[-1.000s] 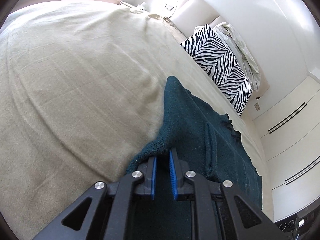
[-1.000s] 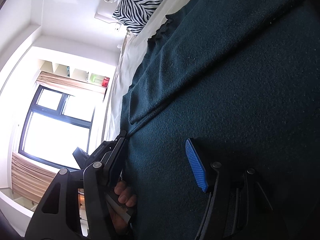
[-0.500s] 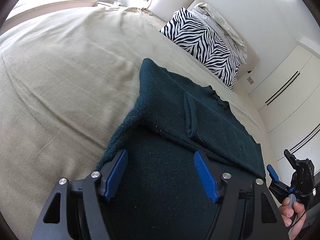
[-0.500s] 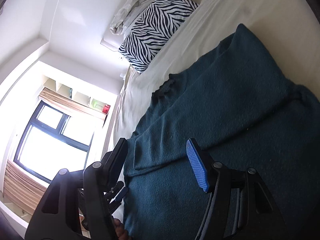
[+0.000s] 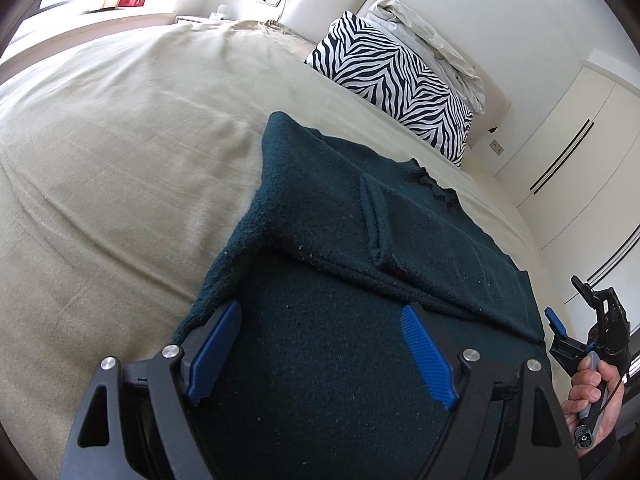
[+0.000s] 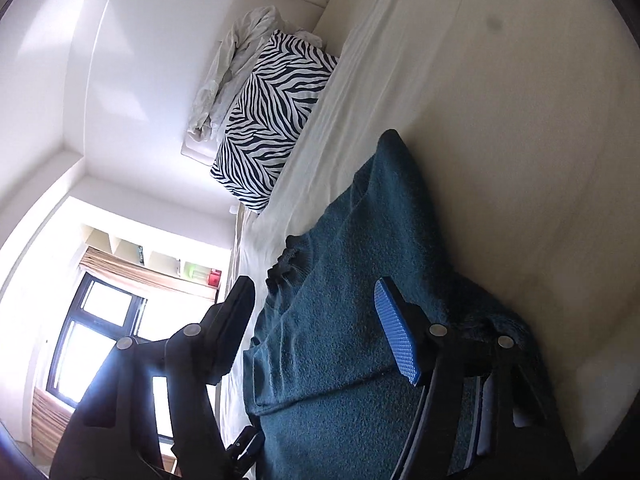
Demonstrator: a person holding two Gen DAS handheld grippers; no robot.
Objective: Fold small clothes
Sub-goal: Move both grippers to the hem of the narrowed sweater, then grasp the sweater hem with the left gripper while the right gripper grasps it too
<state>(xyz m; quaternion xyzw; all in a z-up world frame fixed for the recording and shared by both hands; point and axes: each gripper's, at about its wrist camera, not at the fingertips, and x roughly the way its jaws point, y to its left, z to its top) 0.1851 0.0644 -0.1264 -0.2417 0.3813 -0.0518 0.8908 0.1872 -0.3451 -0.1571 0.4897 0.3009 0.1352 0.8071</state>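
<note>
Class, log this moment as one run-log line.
left gripper: open, over sweater | right gripper: open, empty | green sweater: partly folded, on bed

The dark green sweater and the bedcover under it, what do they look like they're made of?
Sweater: looks like a thick matte knit, perhaps wool or a blend; fuzzy nap, pale lint specks, ribbed edges. Bedcover: seems a thin woven fabric, maybe cotton; flat beige surface with soft creases and no sheen. Exact fibres cannot be told.

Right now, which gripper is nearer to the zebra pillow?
Cannot tell. The left gripper hangs open over the sweater, the right gripper open at its other side; both are well short of the zebra pillow.
</note>
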